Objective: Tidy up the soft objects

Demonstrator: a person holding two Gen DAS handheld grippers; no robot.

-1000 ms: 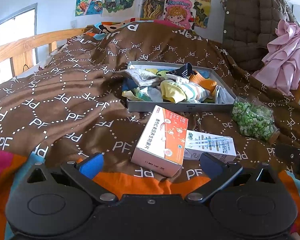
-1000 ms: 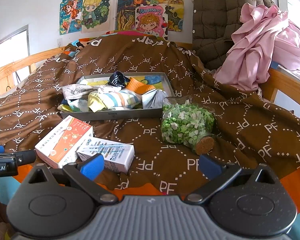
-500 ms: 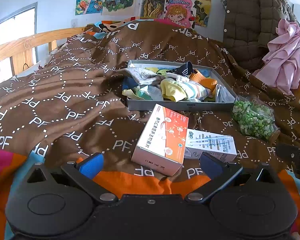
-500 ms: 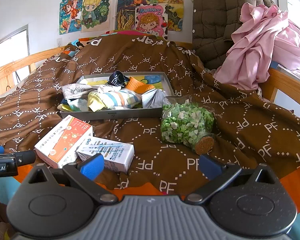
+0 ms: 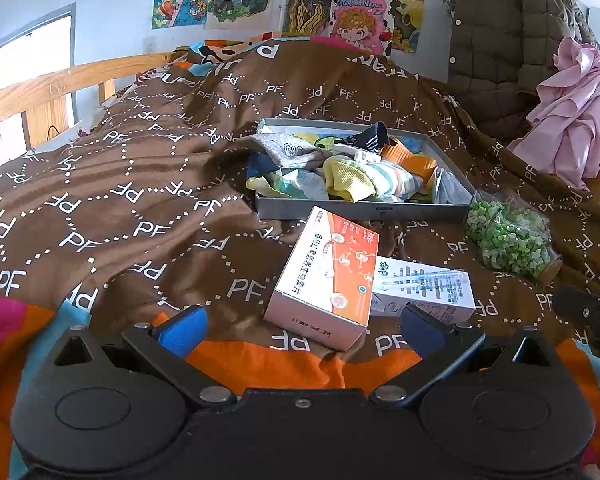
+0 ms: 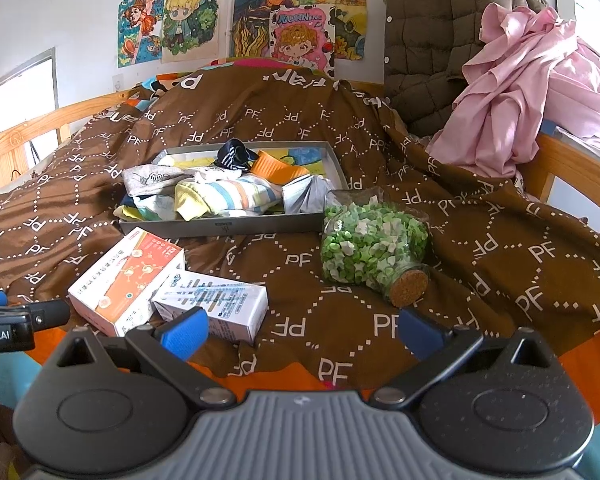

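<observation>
Your left gripper (image 5: 300, 326) hangs low over the near edge of the bed, jaws released and spread wide with nothing between the blue pads (image 5: 182, 328). Your right gripper (image 6: 300, 326) sits the same way, jaws parted and empty, pads (image 6: 184, 330) clear of everything.

The soft things are in the grey tray (image 5: 364, 212) on the brown bedspread (image 5: 140, 184), at about 12 o'clock from your left gripper and 11 o'clock from your right. The tray's long axis runs left to right across your view. In it lies a heap of socks: a yellow and striped sock (image 6: 224, 198) at the front, its long axis roughly parallel with the tray's near wall and its yellow cuff toward the left; a grey sock (image 6: 152, 178) at the left end, draped over the rim; a dark sock (image 6: 232, 154) on top toward the back; an orange sock (image 6: 274, 166) just right of it.

Nearer you, an orange and white box (image 5: 326, 276) lies with its long axis running away from you, tilted slightly right, touching a white box (image 5: 422, 286) that lies crosswise at its right. A corked jar of green pieces (image 6: 374, 246) lies on its side at 1 o'clock from your right gripper, just beside the tray's right corner, cork (image 6: 410, 286) pointing toward you and right.

Pink cloth (image 6: 516, 92) is heaped at 2 o'clock by the bed rail.
</observation>
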